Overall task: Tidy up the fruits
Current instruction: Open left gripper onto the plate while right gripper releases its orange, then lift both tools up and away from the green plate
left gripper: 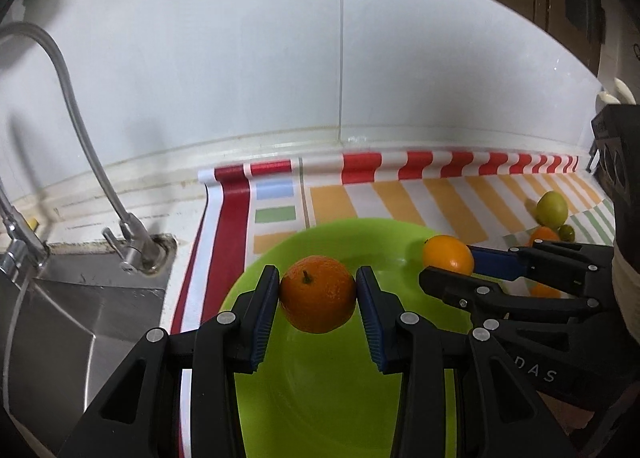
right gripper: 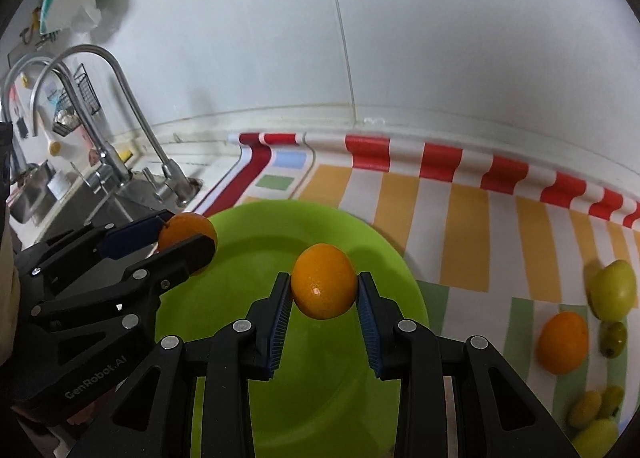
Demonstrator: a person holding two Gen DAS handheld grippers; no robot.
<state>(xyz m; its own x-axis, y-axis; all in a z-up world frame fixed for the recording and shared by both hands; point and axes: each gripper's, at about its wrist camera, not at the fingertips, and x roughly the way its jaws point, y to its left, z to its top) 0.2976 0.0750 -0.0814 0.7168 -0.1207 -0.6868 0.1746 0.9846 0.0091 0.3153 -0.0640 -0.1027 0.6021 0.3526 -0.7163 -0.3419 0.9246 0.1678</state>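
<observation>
The left claw [left gripper: 317, 294] is clamped on a round, dimpled orange [left gripper: 317, 294] with a short dark stem on top, its ribbed blue pads [left gripper: 264, 314] pressing both flanks. The right claw [right gripper: 323, 286] is clamped on a smoother, slightly egg-shaped yellow-orange fruit [right gripper: 323, 286] with a glossy highlight. Both fruits hang above a shallow, round lime-green plate [right gripper: 312, 410] of shiny plastic, none of whose surface shows any fruit lying on it.

The plate sits on a glossy striped cloth [right gripper: 460, 225] covering the tabletop, with orange and white bands and a red-and-white border curling up along the back edge against the white tiled wall [left gripper: 240, 77]. To the cloth's left edge lies a brushed steel sink [left gripper: 80, 318] with curved chrome taps [left gripper: 132, 246].

Toward the right edge of the tabletop rest loose fruits: a pale green apple-shaped one [right gripper: 614, 290], another orange [right gripper: 562, 342], a small green olive-like fruit [right gripper: 613, 338] and a cluster of yellow-green ones [right gripper: 596, 406] (blurred, so their kind is unclear). The claws' frames are matt black plastic with silver rivets.
</observation>
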